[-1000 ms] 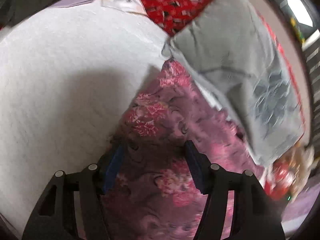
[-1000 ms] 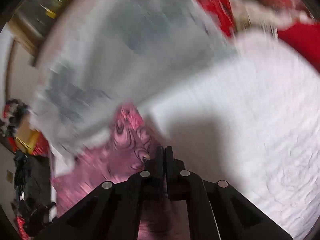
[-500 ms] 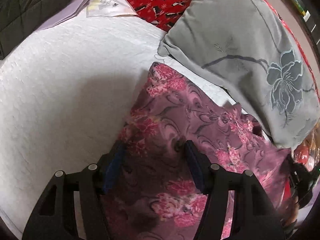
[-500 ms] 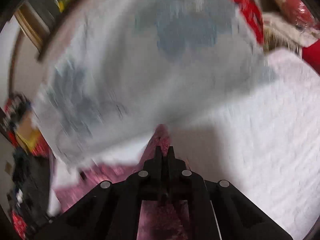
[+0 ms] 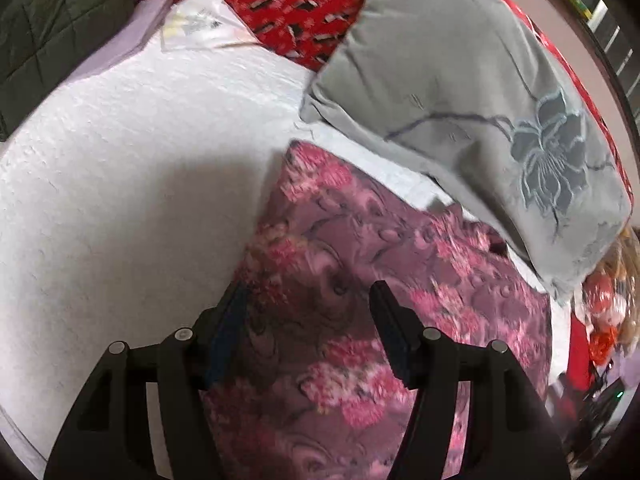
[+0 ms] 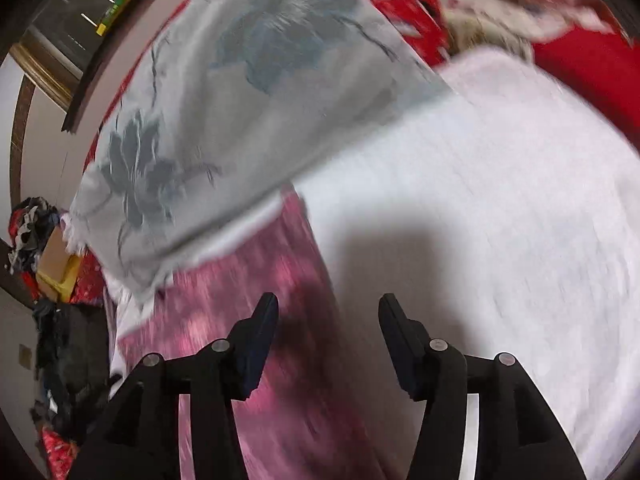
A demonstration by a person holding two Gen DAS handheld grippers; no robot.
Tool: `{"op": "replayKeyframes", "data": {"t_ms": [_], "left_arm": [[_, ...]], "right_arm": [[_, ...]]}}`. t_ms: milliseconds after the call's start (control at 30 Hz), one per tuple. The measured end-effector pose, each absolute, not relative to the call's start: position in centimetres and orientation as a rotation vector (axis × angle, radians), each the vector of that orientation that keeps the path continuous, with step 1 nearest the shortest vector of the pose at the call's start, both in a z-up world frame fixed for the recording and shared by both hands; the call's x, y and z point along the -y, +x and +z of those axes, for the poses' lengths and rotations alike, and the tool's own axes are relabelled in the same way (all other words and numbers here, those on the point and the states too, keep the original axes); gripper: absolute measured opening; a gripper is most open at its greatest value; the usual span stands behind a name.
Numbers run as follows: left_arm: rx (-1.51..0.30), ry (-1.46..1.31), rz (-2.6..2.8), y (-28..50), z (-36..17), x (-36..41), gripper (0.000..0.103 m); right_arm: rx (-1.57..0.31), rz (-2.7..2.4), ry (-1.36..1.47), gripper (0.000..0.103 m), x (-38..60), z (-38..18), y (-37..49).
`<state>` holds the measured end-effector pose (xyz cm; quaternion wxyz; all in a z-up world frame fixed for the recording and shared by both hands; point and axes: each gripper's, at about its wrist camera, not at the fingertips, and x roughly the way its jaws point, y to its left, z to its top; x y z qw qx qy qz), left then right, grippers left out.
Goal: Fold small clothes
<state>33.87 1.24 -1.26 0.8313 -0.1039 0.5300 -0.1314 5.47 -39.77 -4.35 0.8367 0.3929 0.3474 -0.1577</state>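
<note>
A purple garment with pink flowers (image 5: 360,264) lies spread on the white bedspread (image 5: 120,184). My left gripper (image 5: 308,292) is open and empty just above its near left part. In the right wrist view the same garment (image 6: 256,320) shows blurred at lower left on the bedspread (image 6: 500,220). My right gripper (image 6: 326,306) is open and empty above the garment's right edge.
A grey pillow with a flower print (image 5: 480,92) lies along the garment's far edge; it also shows in the right wrist view (image 6: 248,92). Red patterned bedding (image 5: 304,4), papers (image 5: 200,24) and a dark quilt (image 5: 48,28) lie beyond. Clutter (image 6: 52,280) sits beside the bed.
My right gripper was shut on the garment's edge and has now opened and let it go. The garment lies flatter. My left gripper stayed open over the cloth.
</note>
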Motion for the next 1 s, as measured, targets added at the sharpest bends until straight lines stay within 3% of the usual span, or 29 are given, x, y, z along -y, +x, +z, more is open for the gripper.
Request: {"op": "replayKeyframes", "data": {"t_ms": [33, 133, 267, 400, 467, 533, 667, 867, 1000], "left_arm": [[-1.138, -0.207, -0.28, 33.8, -1.6, -1.0, 0.063], [-1.165, -0.141, -0.262, 33.7, -2.7, -0.4, 0.063], [-1.192, -0.181, -0.288, 34.0, -2.9, -1.6, 0.063], [-1.19, -0.223, -0.254, 34.3, -2.1, -4.4, 0.063], [-1.143, -0.218, -0.168, 34.5, -1.1, -7.0, 0.063], [-1.129, -0.243, -0.143, 34.5, -0.7, -8.8, 0.063], [-1.141, -0.283, -0.237, 34.2, -0.7, -9.5, 0.063], [-1.269, -0.101, -0.307, 33.8, -4.4, -4.8, 0.063], [-1.195, -0.037, -0.279, 33.2, -2.5, -4.9, 0.063]], "right_arm": [[-0.752, -0.312, 0.86, 0.054, 39.4, -5.2, 4.5], [-0.794, -0.21, 0.863, 0.007, 37.5, -6.4, 3.5], [-0.669, -0.232, 0.722, 0.005, 35.5, -2.7, 1.8], [-0.889, -0.325, 0.714, 0.006, 36.1, -6.4, 2.6], [-0.879, -0.378, 0.652, 0.016, 35.1, -5.2, 2.4], [-0.784, -0.4, 0.623, 0.018, 34.0, -2.9, 2.0], [-0.669, -0.282, 0.588, 0.035, 30.8, 0.2, 3.4], [-0.827, -0.315, 0.633, 0.036, 29.8, -5.4, 6.6], [-0.786, -0.288, 0.647, 0.039, 28.0, -2.5, 6.1]]}}
